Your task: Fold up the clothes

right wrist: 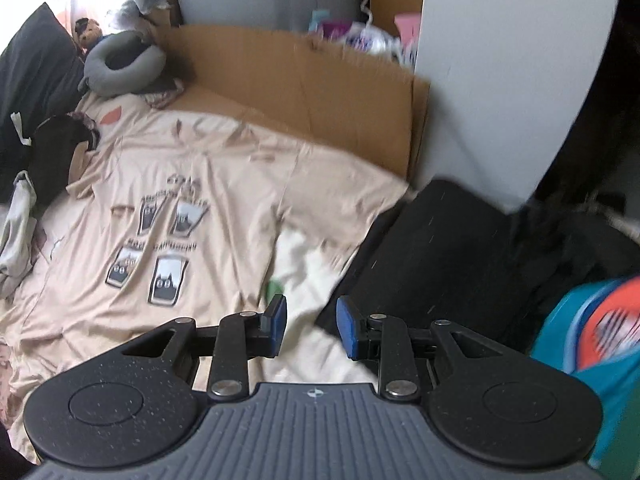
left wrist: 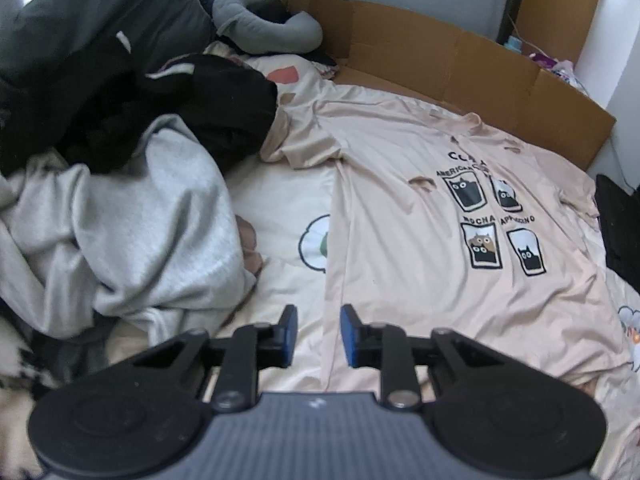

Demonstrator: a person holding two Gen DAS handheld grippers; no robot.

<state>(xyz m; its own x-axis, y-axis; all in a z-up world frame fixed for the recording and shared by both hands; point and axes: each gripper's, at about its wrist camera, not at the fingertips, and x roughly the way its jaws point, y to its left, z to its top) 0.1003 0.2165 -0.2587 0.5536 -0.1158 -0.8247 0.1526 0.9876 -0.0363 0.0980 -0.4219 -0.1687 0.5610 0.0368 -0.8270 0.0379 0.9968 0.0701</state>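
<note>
Two grippers are hovering over a bed where a beige T-shirt [left wrist: 420,216] is lying spread flat, its cat print facing up. Going from the left in the left wrist view, a dark garment [left wrist: 192,108] and a rumpled grey sweatshirt [left wrist: 132,220] are sitting heaped on the cream bedsheet [left wrist: 276,208], just beside the shirt's sleeve. A grey neck pillow [left wrist: 264,28] is resting behind them, and flattened cardboard [left wrist: 460,64] is running along the shirt's far edge. The left gripper [left wrist: 318,330] is hanging above the shirt's near left edge, its jaws standing partly apart with nothing clamped between the blue pads [left wrist: 349,334]. In the right wrist view, the right gripper [right wrist: 310,326] is hovering past the shirt's right side, over bare sheet, its jaws likewise partly apart and gripping nothing. Further right, a black cloth [right wrist: 440,256] is lying beside the shirt, and a teal bag [right wrist: 592,340] is sitting at the edge, blurred.
</note>
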